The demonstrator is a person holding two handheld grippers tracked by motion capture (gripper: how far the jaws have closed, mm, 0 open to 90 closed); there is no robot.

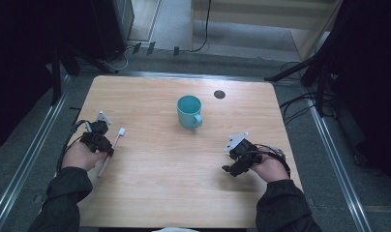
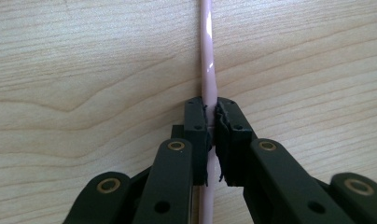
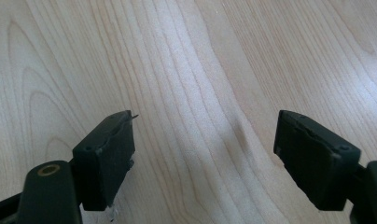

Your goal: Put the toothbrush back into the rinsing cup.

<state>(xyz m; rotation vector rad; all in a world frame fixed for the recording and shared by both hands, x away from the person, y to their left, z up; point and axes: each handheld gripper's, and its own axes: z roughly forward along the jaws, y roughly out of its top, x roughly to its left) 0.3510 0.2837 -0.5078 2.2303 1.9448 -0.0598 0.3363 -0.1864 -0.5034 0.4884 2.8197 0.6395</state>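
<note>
The left gripper (image 2: 212, 135) clamps mid-handle on the pink toothbrush (image 1: 112, 146) lying at the tabletop's (image 1: 174, 159) left side: probably light, stiff and slick. The right gripper (image 3: 203, 154) gapes empty.

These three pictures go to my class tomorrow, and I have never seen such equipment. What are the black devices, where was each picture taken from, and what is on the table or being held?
No robot here: a person holds a black two-jaw gripper in each hand. The high view looks down on the light wooden table. The other two views come from cameras riding on the grippers, looking along their jaws.

On the table stand a teal ceramic mug and, beyond it, a small dark round disc.

The left gripper is closed on the handle of a pink toothbrush with a white head. The right gripper is open, holding nothing, above bare wood.
</note>
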